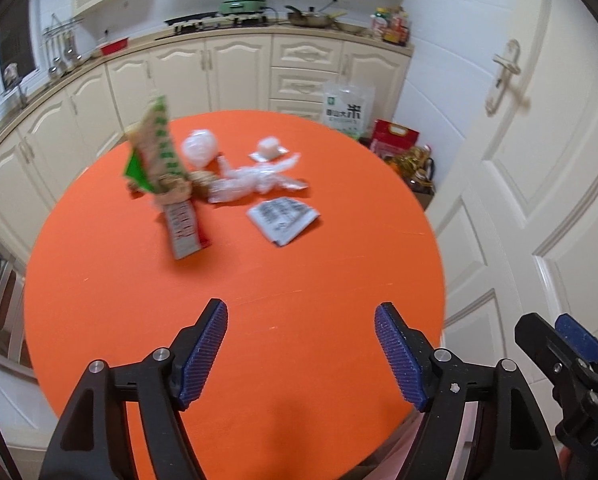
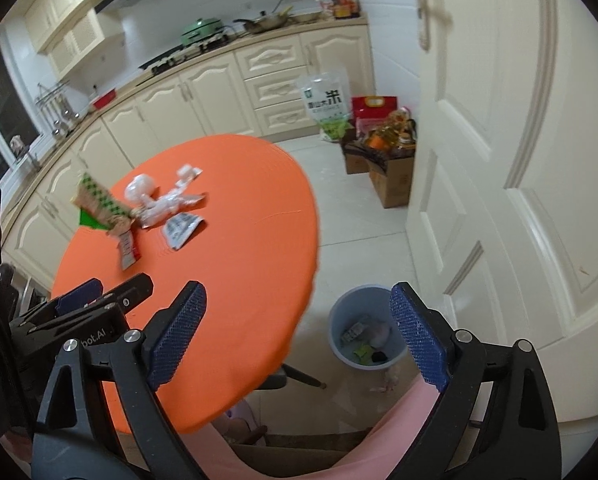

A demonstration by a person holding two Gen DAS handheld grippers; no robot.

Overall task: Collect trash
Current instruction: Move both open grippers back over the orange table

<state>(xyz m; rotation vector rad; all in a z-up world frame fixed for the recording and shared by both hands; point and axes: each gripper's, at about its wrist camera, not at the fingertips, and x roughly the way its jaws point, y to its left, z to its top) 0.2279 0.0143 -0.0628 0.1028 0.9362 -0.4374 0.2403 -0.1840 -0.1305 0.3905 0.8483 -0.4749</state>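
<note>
**Both grippers empty over the orange worktop**

Left gripper has its fingers spread, nothing between them. Wrappers lie clustered mid-worktop. Right gripper gapes empty above the floor bin holding scraps.

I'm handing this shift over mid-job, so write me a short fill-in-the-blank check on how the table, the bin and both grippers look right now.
1. The trash lies on a round table coloured ____.
2. Both the left gripper and the right gripper hold ____.
3. The grey bin stands on the ____, beside the table.
4. The printed white packet lies ____ on the tabletop.

Missing words: orange; nothing; floor; flat
</note>
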